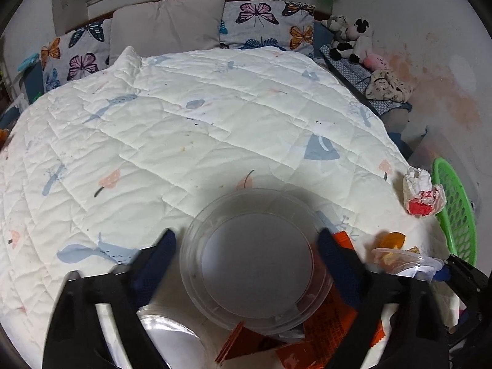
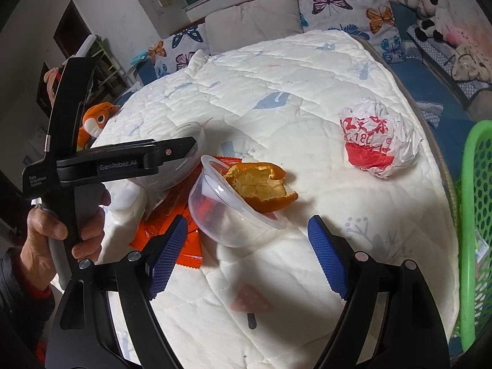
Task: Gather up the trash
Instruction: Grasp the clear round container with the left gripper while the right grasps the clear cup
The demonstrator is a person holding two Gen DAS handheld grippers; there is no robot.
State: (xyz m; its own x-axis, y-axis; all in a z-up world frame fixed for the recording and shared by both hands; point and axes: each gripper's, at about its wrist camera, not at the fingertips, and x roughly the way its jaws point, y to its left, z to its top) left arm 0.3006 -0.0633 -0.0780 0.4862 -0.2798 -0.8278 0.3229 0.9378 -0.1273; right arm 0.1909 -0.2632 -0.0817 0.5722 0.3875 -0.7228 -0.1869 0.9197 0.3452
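Trash on bed: left tongs [image 1: 246, 246] wide open round clear bowl [image 1: 255, 261], not gripping; right tongs [image 2: 247, 243] open, empty, near cup [image 2: 227, 206] w/ peel. Close squarely on rim; green basket [image 2: 467, 215] beside bed.

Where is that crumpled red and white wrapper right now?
The crumpled wrapper lies on the white quilt near the bed's right edge, right of the orange peel and just short of the green basket.
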